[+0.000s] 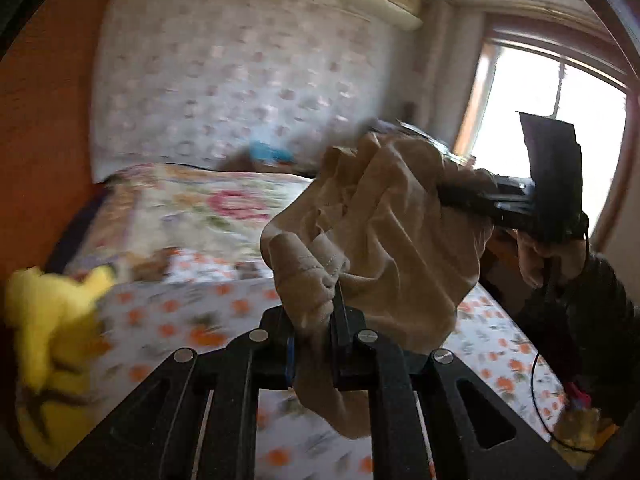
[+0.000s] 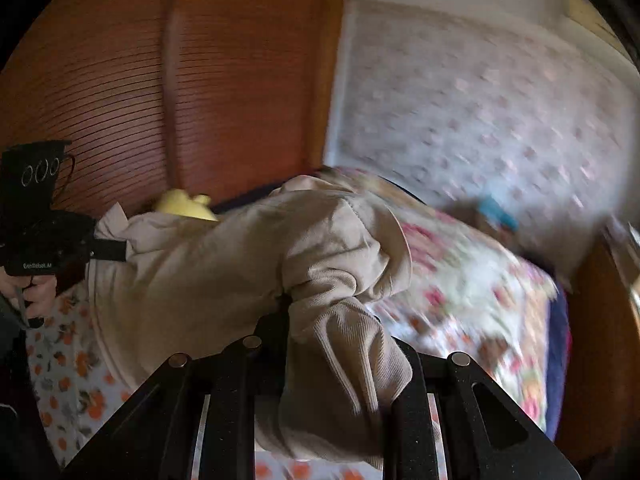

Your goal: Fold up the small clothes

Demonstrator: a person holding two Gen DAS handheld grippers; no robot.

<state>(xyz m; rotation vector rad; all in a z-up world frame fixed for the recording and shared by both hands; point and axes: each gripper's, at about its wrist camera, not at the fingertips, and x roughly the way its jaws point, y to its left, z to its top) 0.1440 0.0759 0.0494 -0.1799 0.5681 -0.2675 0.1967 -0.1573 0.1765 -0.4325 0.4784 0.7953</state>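
A small beige garment (image 1: 384,232) hangs in the air above the bed, stretched between both grippers. My left gripper (image 1: 316,312) is shut on one bunched edge of it. In the left wrist view my right gripper (image 1: 452,192) grips the garment's far end, its fingertips buried in cloth. In the right wrist view my right gripper (image 2: 340,320) is shut on a ribbed part of the garment (image 2: 224,276), which covers the fingers. There my left gripper (image 2: 116,250) holds the far end at the left.
Below lies a bed (image 1: 224,308) with an orange-flowered sheet and a floral quilt (image 2: 472,280). A yellow plush toy (image 1: 52,320) sits at the bed's left. A wooden wardrobe (image 2: 160,80) stands behind. A window (image 1: 552,120) is at right.
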